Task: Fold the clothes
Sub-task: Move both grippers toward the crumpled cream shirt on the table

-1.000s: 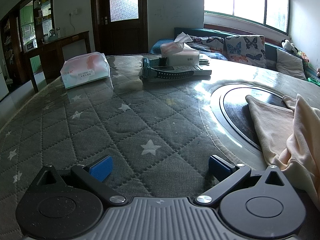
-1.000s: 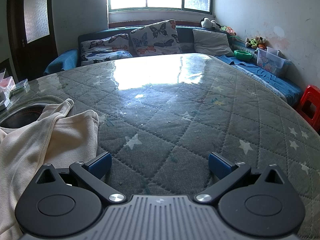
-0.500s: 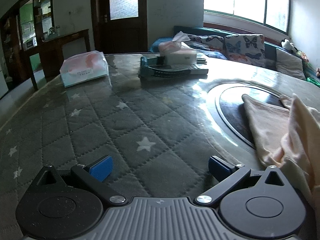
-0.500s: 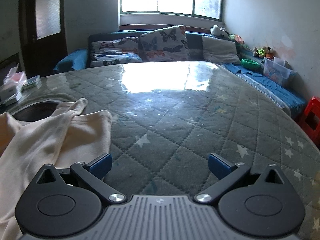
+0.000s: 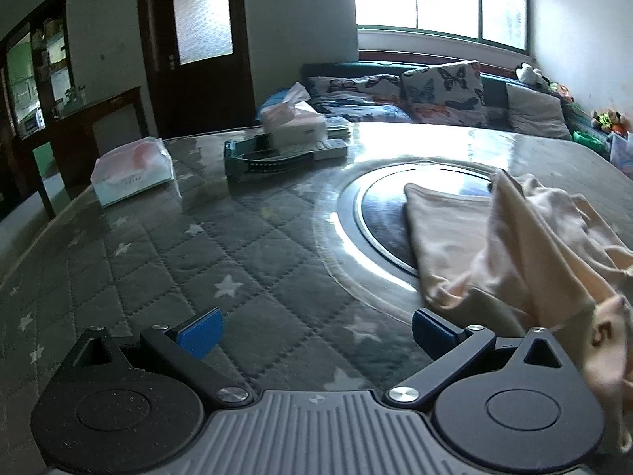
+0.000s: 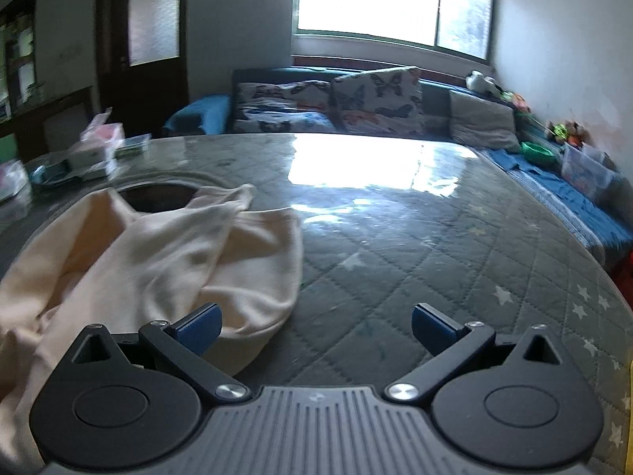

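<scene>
Currently cream garment (image 6: 166,253) seen crumpled, unfolded, bunched in soft ridges on quilted star-patterned bench (image 5: 221,261), partly draped over dark round inset (image 5: 379,213). Left tongs (image 5: 316,330) held wide apart, nothing gripped, garment just beside right finger. Right tongs (image 6: 316,326) likewise spread wide, empty; left blue pad (image 6: 199,326) seen over garment edge, contact unclear.
</scene>
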### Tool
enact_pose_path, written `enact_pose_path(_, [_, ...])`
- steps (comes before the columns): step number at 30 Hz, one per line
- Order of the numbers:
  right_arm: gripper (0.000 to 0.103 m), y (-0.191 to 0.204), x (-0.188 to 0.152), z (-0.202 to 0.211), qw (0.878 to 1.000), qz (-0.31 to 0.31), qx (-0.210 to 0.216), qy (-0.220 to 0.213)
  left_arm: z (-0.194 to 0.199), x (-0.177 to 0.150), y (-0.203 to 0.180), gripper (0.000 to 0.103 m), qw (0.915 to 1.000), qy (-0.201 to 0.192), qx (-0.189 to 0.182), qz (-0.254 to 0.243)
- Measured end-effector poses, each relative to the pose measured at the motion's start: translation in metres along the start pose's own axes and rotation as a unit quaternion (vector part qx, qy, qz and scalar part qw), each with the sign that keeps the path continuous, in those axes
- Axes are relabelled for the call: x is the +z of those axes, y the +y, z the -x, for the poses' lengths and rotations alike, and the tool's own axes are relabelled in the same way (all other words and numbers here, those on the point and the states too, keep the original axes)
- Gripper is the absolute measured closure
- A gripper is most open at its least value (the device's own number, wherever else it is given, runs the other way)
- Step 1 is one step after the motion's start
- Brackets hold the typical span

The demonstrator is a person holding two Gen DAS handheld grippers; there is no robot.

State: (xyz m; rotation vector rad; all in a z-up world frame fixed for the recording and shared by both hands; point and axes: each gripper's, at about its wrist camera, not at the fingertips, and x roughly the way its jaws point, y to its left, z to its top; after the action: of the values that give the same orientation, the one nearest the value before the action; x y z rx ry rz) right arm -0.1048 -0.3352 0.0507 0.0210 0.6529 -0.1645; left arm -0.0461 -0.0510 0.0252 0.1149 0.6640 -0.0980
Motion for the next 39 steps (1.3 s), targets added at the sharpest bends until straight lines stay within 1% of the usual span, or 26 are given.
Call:
enact_pose_path(7, [0.0, 0.016, -0.011, 0.025, 0.999, 0.018, 0.031, -0.005, 0.017, -0.006, -0.014, 0.0, 0.9999, 0.002, -0.013, -0.011])
enact_pose_path(13, [0.0, 0.029, -0.022, 0.044, 0.998, 0.027, 0.06, -0.003, 0.032, -0.013, -0.027, 0.0, 0.9992, -0.002, -0.024, -0.032])
enact_pose_path(16, [0.0, 0.032, -0.025, 0.052, 0.997, 0.034, 0.068, -0.005, 0.039, -0.016, -0.033, 0.0, 0.9988, -0.002, -0.033, -0.037])
enact_pose_path(26, [0.0, 0.046, -0.042, 0.072, 0.995, 0.062, 0.082, -0.003, 0.065, -0.036, -0.052, 0.0, 0.9956, -0.006, -0.051, -0.079])
enact_pose_path(31, [0.0, 0.049, -0.051, 0.08, 0.995, 0.065, 0.081, -0.008, 0.077, -0.045, -0.063, 0.0, 0.9939, -0.01, -0.058, -0.093])
enact_pose_path(39, [0.0, 0.05, -0.058, 0.095, 0.993, 0.069, 0.089, -0.02, 0.093, -0.051, -0.079, 0.0, 0.9904, -0.019, -0.066, -0.12])
